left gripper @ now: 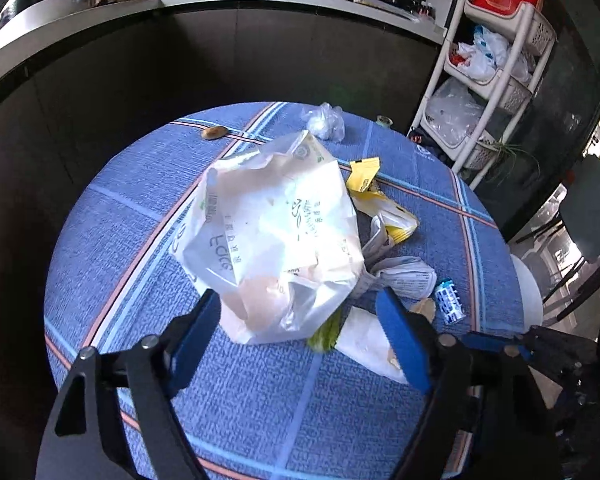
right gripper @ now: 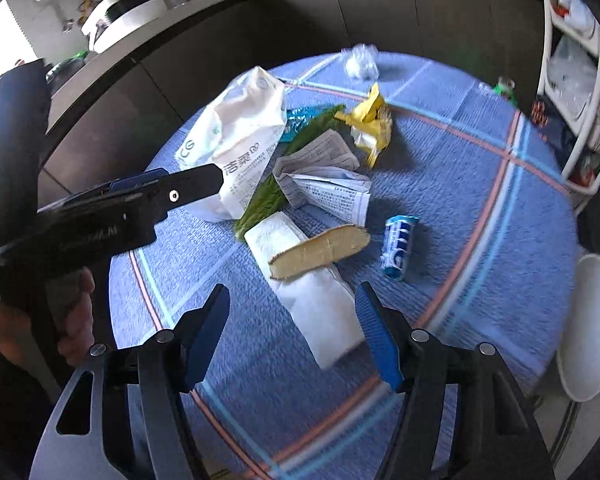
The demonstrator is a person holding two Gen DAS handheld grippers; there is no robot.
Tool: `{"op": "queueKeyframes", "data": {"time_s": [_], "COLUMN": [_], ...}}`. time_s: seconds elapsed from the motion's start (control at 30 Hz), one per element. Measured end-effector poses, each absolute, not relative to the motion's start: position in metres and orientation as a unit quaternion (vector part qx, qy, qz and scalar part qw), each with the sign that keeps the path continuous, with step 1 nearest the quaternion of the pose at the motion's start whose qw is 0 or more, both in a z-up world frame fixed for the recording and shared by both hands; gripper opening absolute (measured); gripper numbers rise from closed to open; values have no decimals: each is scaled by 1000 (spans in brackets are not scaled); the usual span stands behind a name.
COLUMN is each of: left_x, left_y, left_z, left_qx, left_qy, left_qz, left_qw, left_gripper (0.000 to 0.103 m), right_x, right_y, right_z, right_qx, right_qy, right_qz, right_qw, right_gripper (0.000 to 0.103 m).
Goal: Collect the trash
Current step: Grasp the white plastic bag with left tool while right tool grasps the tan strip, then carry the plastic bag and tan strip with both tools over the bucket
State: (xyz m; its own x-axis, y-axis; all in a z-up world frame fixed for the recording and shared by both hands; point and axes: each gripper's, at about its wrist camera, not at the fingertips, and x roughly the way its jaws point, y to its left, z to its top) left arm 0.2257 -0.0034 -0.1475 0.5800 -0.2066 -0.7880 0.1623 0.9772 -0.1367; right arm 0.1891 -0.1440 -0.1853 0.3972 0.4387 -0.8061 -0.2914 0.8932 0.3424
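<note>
- Left wrist view: left gripper (left gripper: pixel 300 320) spread wide, pinching nothing, poised either side of the near end of the white plastic bag (left gripper: pixel 276 240), likely to take it as the trash holder.
- Bag slumped near the middle of the round tabletop (left gripper: pixel 140 200), mouth not visible; contents showing only as pale shapes through the film.
- Partly hidden behind the bag: yellow wrapper (left gripper: pixel 370 184), folded newspaper (left gripper: pixel 404 272), green leaf (left gripper: pixel 324 336), white tissue pack (left gripper: pixel 368 344). Blue-white wrapper (left gripper: pixel 449 300) toward the right edge; crumpled clear plastic (left gripper: pixel 326 120) and a small brown item (left gripper: pixel 214 132) at the far edge, the latter too small to identify.
- Right wrist view: right gripper (right gripper: pixel 292 324) also spread, empty, hovering above the near end of the tissue pack (right gripper: pixel 312 300), probably next for pickup.
- Bread slice (right gripper: pixel 320 250) lying across the pack; newspaper (right gripper: pixel 324 184) and leaf (right gripper: pixel 264 200) beyond it.
- Left gripper body crossing in front of the bag (right gripper: pixel 240 128), hiding its near end; image blurred toward the right edge.
</note>
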Motion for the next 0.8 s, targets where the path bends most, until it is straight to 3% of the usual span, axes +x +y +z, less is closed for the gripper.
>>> {"op": "queueKeyframes", "data": {"time_s": [0.37, 0.4, 0.43, 0.6, 0.8], "left_x": [246, 247, 246, 240, 225], "left_y": [0, 0, 0, 11, 32], "left_z": [-166, -167, -167, -164, -156], "left_qx": [-33, -33, -34, -58, -107], "left_qy": [462, 463, 463, 458, 453], "left_qz": [-117, -118, -121, -118, -109], "left_qw": [878, 878, 878, 879, 879], "left_gripper": [52, 46, 32, 21, 17], "right_x": [226, 227, 228, 222, 209], "right_y": [-132, -132, -131, -126, -124], "right_z": [-205, -204, -204, -196, -183], "right_qx": [120, 119, 114, 88, 69], "right_qy": [518, 517, 515, 494, 478], "right_qz": [181, 178, 176, 182, 198], "right_qw": [827, 829, 831, 846, 853], "right_gripper": [60, 51, 37, 8, 7]}}
